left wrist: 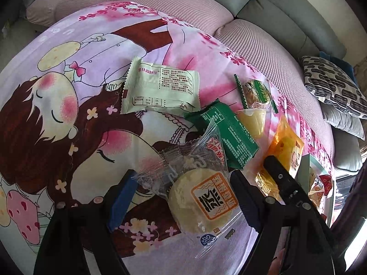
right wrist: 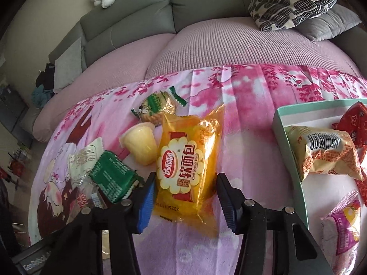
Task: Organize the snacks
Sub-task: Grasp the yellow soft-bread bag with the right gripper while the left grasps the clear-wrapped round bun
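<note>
My left gripper point(left wrist: 183, 197) is open, its jaws on either side of a clear-wrapped round pastry point(left wrist: 201, 201) lying on the cartoon cloth. Beyond it lie a dark green packet point(left wrist: 229, 135), a pale green packet point(left wrist: 160, 87), a yellow jelly cup point(left wrist: 252, 121) and a green-edged biscuit pack point(left wrist: 255, 91). My right gripper point(right wrist: 185, 194) is open around an orange soft-bread packet point(right wrist: 185, 160); neither pad clearly presses it. The right gripper's finger also shows in the left wrist view point(left wrist: 284, 181). The jelly cup point(right wrist: 141, 144), dark green packet point(right wrist: 112, 176) and biscuit pack point(right wrist: 156, 110) lie to its left.
A mint-green box point(right wrist: 289, 151) at the right holds a yellow-orange bag point(right wrist: 325, 153), a red packet point(right wrist: 355, 121) and a pink packet point(right wrist: 344, 226). The cloth point(right wrist: 252, 87) lies on a pink couch seat point(right wrist: 229, 45) with a patterned pillow point(right wrist: 293, 0) behind.
</note>
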Tool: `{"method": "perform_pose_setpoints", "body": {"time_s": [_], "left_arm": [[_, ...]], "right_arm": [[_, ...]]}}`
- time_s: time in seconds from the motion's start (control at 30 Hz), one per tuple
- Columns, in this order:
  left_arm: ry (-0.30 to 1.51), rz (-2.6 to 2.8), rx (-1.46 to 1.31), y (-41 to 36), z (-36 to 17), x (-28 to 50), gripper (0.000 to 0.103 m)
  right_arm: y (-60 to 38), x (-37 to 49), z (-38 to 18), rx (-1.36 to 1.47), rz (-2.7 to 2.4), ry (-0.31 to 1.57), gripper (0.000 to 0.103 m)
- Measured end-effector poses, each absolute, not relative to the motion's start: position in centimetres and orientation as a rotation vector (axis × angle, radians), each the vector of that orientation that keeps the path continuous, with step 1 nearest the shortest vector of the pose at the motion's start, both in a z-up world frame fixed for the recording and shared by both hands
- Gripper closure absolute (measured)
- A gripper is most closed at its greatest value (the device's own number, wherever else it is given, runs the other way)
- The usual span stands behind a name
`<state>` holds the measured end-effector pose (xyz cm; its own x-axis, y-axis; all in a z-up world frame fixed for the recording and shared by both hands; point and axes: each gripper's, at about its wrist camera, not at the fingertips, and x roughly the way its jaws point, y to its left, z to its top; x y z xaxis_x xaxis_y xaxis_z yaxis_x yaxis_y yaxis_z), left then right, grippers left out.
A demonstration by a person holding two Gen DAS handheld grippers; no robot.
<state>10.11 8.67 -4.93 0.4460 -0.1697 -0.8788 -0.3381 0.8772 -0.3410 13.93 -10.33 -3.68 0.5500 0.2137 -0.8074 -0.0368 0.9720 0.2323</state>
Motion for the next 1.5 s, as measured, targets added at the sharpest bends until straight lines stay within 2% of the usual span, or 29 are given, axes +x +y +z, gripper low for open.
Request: {"method": "perform_pose_setpoints", "body": {"time_s": [0.07, 0.27, 0.83, 0.93, 0.97, 1.0, 1.5], "left_arm": [[1.115, 0.110, -0.513, 8.6, -5.0, 10.1, 0.020], [1.110, 0.110, -0.496, 8.5, -5.0, 10.2, 0.020], [1.101, 0.124, -0.479, 8.3, -4.8, 9.7, 0.022], [1.101, 0.124, -0.487, 8.2, -4.6, 9.5, 0.025], [1.099, 0.110, -0.496, 8.1, -4.5, 9.5, 0.038], [1.097, 0.082, -0.520, 8.0, -4.5, 9.4, 0.047], [1.068, 0.126, -0.446, 6.4, -2.7, 8.7, 0.051]], "right_arm": [[-10.4, 14.0, -4.1, 0.199, 0.142, 0.989, 0.055], [-10.5, 13.4, -3.8, 0.183, 0.126, 0.985, 0.059], [-11.1, 8.7, -3.2, 0.120, 0.085, 1.034, 0.060], [-11.4, 7.8, -3.1, 0.118, 0.084, 1.042, 0.060], [-11.5, 7.5, -3.0, 0.115, 0.084, 1.044, 0.060], [-11.5, 7.4, -3.0, 0.115, 0.083, 1.044, 0.060], [-13.3, 6.6, -1.8, 0.178, 0.106, 1.021, 0.060]]}}
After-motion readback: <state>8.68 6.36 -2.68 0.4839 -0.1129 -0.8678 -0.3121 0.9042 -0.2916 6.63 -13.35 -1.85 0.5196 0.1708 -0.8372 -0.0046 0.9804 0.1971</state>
